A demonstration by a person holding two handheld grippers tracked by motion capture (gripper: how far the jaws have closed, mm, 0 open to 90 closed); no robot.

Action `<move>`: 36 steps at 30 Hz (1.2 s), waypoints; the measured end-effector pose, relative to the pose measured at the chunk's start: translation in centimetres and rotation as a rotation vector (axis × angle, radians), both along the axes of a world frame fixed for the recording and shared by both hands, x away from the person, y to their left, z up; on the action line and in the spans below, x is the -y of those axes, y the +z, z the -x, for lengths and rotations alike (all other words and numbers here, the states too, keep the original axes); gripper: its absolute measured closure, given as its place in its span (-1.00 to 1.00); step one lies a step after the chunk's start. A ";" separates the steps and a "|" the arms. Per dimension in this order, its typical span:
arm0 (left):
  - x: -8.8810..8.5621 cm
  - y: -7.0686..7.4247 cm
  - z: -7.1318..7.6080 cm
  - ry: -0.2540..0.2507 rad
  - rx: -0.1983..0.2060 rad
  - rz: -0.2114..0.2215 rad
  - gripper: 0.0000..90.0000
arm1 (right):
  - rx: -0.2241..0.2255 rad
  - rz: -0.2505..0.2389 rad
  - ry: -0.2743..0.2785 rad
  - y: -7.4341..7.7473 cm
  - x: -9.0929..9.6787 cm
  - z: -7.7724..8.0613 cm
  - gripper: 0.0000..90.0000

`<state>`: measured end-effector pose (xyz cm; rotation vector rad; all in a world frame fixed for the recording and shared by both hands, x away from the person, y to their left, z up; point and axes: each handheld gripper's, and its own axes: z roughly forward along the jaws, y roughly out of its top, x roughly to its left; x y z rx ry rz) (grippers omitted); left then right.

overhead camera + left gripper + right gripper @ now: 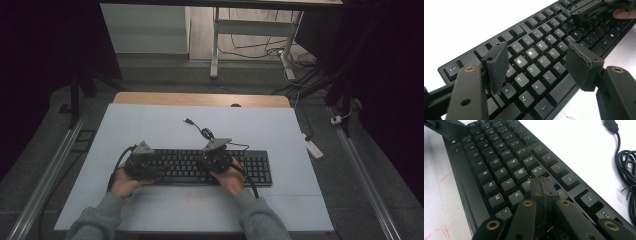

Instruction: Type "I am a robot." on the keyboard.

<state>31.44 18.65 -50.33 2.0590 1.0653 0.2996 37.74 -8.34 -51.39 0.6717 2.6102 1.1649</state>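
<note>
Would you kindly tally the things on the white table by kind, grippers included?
Keyboard: 1
Cable with plug: 1
Grippers, left gripper open and right gripper shut: 2
Total: 4
</note>
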 end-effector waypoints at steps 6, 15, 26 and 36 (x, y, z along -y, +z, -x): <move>0.0 0.0 0.0 -0.001 -0.001 -0.001 -0.22 | -0.011 -0.010 -0.005 -0.2 0.0 -0.1 0.99; 0.1 0.0 0.1 -0.004 0.000 -0.004 -0.22 | 0.005 0.007 -0.005 -0.3 -0.1 0.0 0.99; -0.1 0.1 0.1 -0.002 0.006 -0.004 -0.22 | 0.021 -0.030 -0.011 0.9 0.9 0.7 0.78; -0.1 0.0 0.1 0.001 0.006 -0.005 -0.22 | 0.053 -0.072 -0.074 2.0 4.1 1.6 0.39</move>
